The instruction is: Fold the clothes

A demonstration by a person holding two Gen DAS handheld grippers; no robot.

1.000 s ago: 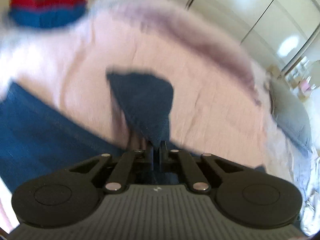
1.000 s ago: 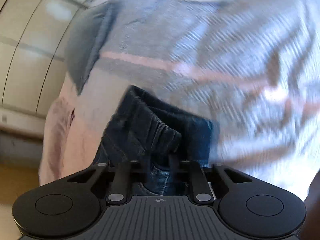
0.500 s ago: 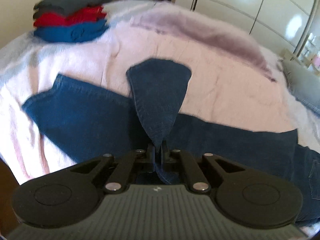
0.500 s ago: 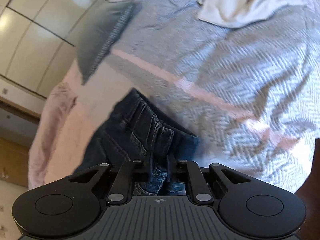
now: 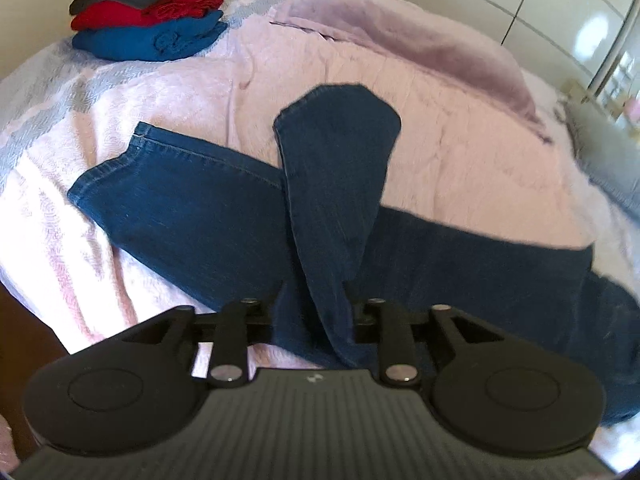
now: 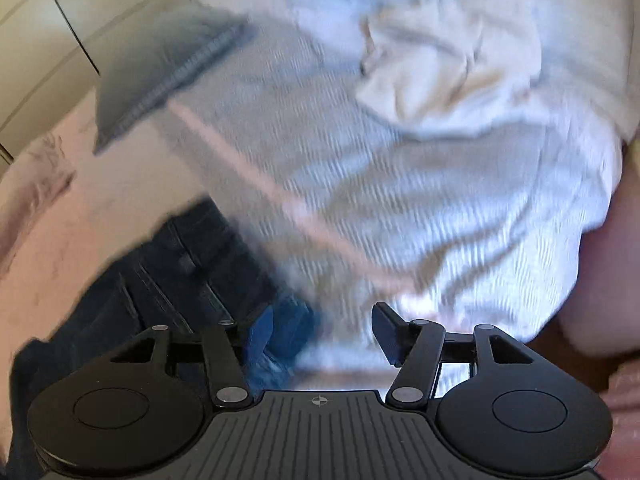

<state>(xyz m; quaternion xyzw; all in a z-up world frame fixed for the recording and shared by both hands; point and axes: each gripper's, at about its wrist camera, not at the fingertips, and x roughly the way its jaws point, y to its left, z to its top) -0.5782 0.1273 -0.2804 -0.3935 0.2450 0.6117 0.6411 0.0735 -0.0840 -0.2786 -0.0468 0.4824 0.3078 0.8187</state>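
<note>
Dark blue jeans [image 5: 192, 216] lie stretched across the pink bedspread [image 5: 168, 96]. One leg end [image 5: 340, 148] folds up and drapes between the jaws of my left gripper [image 5: 316, 312], which stand open around it. In the blurred right wrist view, the jeans' waistband [image 6: 188, 264] lies at the lower left on the bed. My right gripper [image 6: 320, 336] is open, with the denim just by its left finger and nothing held.
A stack of folded clothes [image 5: 148, 20], grey, red and blue, sits at the far left of the bed. A lilac blanket [image 5: 420, 44] lies at the back. A grey cushion [image 6: 160, 76] and a cream garment [image 6: 452, 60] lie on a grey-striped cover [image 6: 400, 200].
Both grippers have opened and let go of the jeans. The jeans have come down flat onto the bed, with one leg end still draped at the left gripper.
</note>
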